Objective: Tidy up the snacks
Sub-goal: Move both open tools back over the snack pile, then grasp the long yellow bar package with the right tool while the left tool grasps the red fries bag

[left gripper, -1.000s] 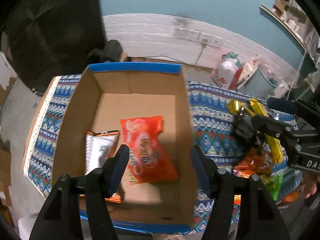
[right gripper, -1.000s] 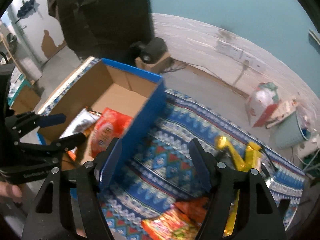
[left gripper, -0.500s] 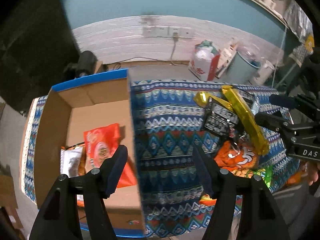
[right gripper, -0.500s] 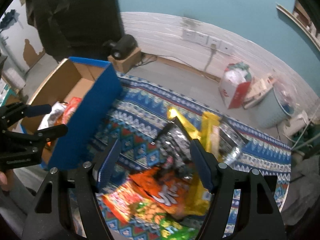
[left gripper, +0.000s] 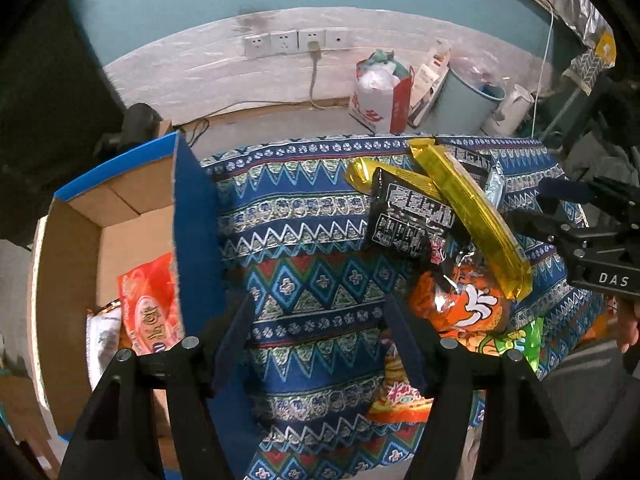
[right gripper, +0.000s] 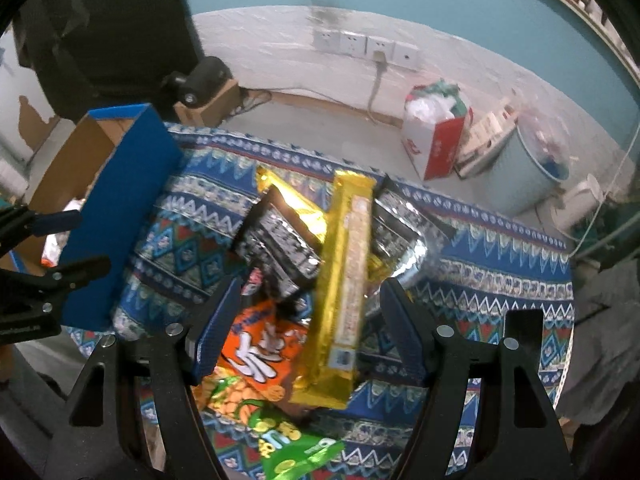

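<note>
Patterned blue cloth (left gripper: 312, 240) covered the desk, teal wall with sockets behind. Near to far, right view: right tool (right gripper: 312, 320) spread wide and empty, hovering over the snack pile; green pack (right gripper: 296, 448) nearest, then orange puffed-snack bag (right gripper: 256, 352), long gold wafer pack (right gripper: 344, 280) lying on top, black foil bags (right gripper: 280, 248) behind it. Left view: left tool (left gripper: 320, 336) also spread, holding nothing, above bare cloth between pile and cardboard box (left gripper: 72, 264). Box sat at the desk's left end, blue outside; red-orange pack (left gripper: 148, 312) and a white pack (left gripper: 102, 344) lay inside. Judgement: two snacks boxed, at least six loose on the cloth, so well under half done. Gold pack looked like the easiest next pick.
</note>
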`<act>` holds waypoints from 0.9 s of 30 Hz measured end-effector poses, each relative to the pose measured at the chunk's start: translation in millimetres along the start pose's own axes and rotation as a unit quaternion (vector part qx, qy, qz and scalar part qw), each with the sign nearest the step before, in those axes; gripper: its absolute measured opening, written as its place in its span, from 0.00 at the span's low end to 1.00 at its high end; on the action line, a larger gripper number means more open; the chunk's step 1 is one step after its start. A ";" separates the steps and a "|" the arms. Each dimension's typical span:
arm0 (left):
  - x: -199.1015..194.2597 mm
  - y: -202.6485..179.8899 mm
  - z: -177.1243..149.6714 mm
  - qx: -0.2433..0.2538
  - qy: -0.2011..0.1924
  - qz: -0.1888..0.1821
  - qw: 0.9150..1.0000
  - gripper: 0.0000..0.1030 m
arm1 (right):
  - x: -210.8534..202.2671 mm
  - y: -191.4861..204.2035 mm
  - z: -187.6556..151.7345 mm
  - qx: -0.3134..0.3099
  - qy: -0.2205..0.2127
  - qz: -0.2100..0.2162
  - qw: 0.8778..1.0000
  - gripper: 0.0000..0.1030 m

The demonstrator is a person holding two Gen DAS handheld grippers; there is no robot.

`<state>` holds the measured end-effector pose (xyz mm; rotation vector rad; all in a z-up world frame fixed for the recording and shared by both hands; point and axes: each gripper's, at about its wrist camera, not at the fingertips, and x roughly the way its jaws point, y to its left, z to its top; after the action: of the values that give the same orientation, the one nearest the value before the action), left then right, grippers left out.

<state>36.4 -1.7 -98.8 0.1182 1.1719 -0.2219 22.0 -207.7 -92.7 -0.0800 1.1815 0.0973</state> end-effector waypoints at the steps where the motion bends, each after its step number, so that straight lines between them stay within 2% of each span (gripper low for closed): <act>1: 2.6 -0.2 1.2 0.000 0.002 0.000 1.000 0.67 | 3.4 -3.1 -0.7 0.003 0.003 -0.001 1.000 0.70; 16: 54.1 -14.4 18.0 0.026 0.040 -0.007 0.999 0.69 | 76.1 -37.4 0.8 0.039 0.056 0.002 0.998 0.70; 20: 65.9 -14.2 21.1 0.024 0.049 -0.009 0.998 0.69 | 82.2 -37.2 3.8 0.026 0.045 -0.009 0.999 0.72; 24: 73.8 -16.9 23.0 0.023 0.058 -0.012 0.998 0.69 | 83.1 -37.0 7.1 0.023 0.039 -0.001 0.999 0.72; 25: 74.6 -17.9 23.4 0.024 0.059 -0.012 0.998 0.69 | 83.4 -35.2 6.6 0.017 0.041 -0.003 0.999 0.71; 27: 75.2 -20.3 23.8 0.024 0.060 -0.013 0.998 0.69 | 82.6 -33.0 5.6 0.014 0.043 -0.008 0.999 0.62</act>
<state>80.9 -34.7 -158.5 0.1603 1.2888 -0.2700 62.1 -237.0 -166.7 -0.0691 1.2681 0.0631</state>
